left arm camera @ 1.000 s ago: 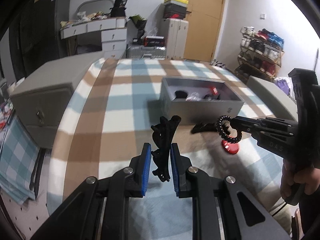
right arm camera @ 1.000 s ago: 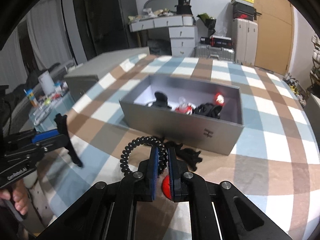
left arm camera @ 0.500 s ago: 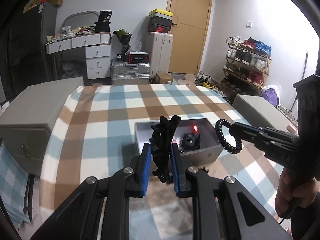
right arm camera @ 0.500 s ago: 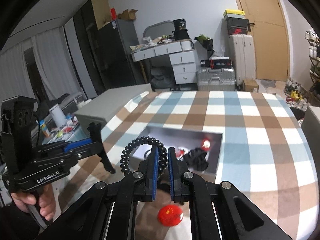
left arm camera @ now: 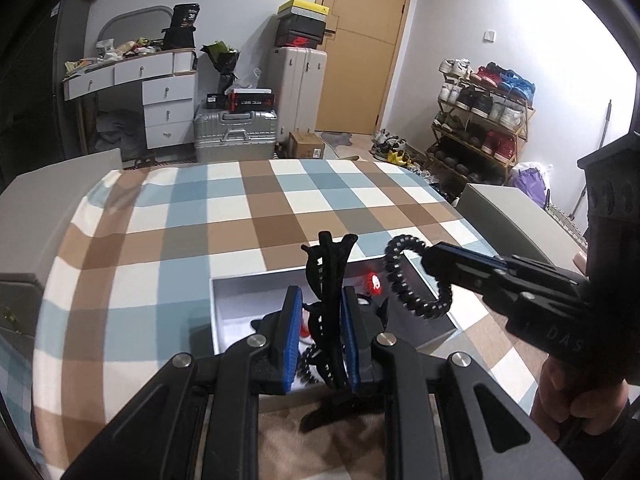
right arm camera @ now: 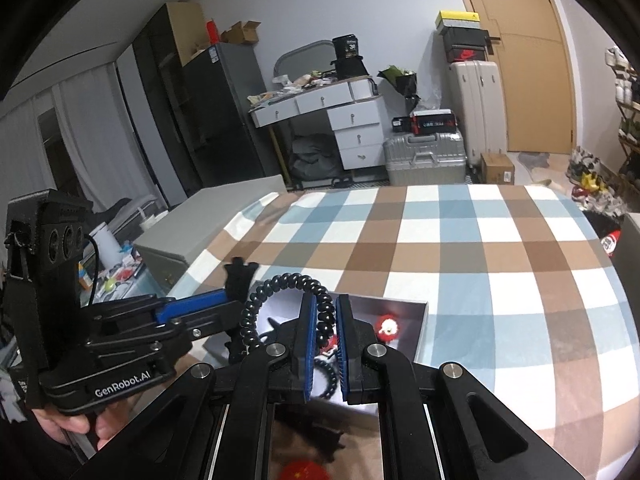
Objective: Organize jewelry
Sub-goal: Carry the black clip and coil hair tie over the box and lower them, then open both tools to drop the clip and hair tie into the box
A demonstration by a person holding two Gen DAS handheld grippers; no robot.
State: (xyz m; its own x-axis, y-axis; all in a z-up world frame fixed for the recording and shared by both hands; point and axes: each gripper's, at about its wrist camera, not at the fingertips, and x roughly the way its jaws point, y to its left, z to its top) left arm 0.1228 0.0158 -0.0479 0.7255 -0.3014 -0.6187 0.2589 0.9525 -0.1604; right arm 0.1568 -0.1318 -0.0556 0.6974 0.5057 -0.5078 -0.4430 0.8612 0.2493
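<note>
"GenRobot.AI" marks the left gripper (right arm camera: 236, 300), clamped on one black hair claw (left arm camera: 328, 276); right gripper (right arm camera: 322, 344) pinches one spiral hair tie (right arm camera: 280, 292).

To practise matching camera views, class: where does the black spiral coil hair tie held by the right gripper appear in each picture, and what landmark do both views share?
Left wrist view: the black spiral coil hair tie hangs right of centre, pinched by the right gripper above the open grey box.
Right wrist view: the tie loops at lower centre, between the blue pads.
Shared landmark: the silver ribbed suitcase on the floor.
</note>
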